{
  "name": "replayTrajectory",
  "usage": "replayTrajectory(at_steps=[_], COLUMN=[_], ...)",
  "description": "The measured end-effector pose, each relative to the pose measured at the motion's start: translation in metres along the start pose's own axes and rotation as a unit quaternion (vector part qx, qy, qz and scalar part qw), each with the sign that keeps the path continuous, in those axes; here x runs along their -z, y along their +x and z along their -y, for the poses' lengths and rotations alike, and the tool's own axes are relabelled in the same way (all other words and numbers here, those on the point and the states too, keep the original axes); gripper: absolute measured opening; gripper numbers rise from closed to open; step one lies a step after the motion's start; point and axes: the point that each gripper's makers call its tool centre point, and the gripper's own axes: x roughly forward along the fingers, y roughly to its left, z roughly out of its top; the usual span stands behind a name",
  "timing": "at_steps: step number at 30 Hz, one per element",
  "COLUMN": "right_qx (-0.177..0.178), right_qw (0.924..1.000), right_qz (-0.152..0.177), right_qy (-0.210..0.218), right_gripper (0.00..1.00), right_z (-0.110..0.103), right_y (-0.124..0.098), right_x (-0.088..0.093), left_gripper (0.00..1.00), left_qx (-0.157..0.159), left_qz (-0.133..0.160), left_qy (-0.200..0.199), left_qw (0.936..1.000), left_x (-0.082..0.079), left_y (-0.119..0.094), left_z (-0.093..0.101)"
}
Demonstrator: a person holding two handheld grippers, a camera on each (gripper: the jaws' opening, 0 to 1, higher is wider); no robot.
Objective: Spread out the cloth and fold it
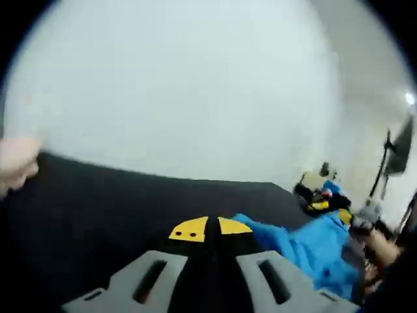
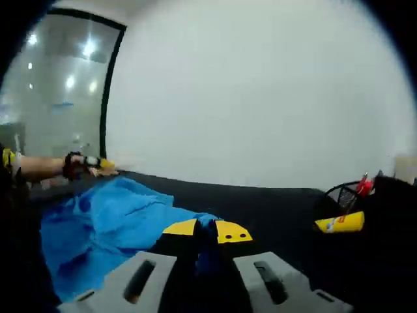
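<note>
White wall stood behind a black table [image 1: 98, 215]. On it lay the blue cloth [image 2: 111, 222], crumpled. The right gripper [image 2: 206, 229] had its jaws closed on a cloth edge; the left gripper [image 1: 210, 229] had its jaws together, apparently on nothing, with the cloth [image 1: 313, 248] just beside it. Spreading well probably called for the 2 grippers pinching separate corners, pulling apart evenly and keeping the cloth low.
</note>
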Motion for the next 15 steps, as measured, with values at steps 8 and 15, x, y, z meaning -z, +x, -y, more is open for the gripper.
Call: replayTrajectory(at_steps=[8,15], right_qx=[-0.344,-0.307], right_qw=[0.9310,0.9408], right_qz=[0.084,-0.055], right_qy=[-0.088,-0.133], right_gripper=[0.23,0.22], right_z=[-0.196,-0.213], right_y=[-0.043,0.014], right_x=[-0.042,0.037], left_gripper=[0.30,0.28], left_qx=[0.218,0.214], left_qz=[-0.061,-0.141], left_qy=[0.182,0.246], left_qw=[0.9569,0.9350], left_x=[0.061,0.115], left_y=[-0.013,0.029], left_z=[0.125,0.111])
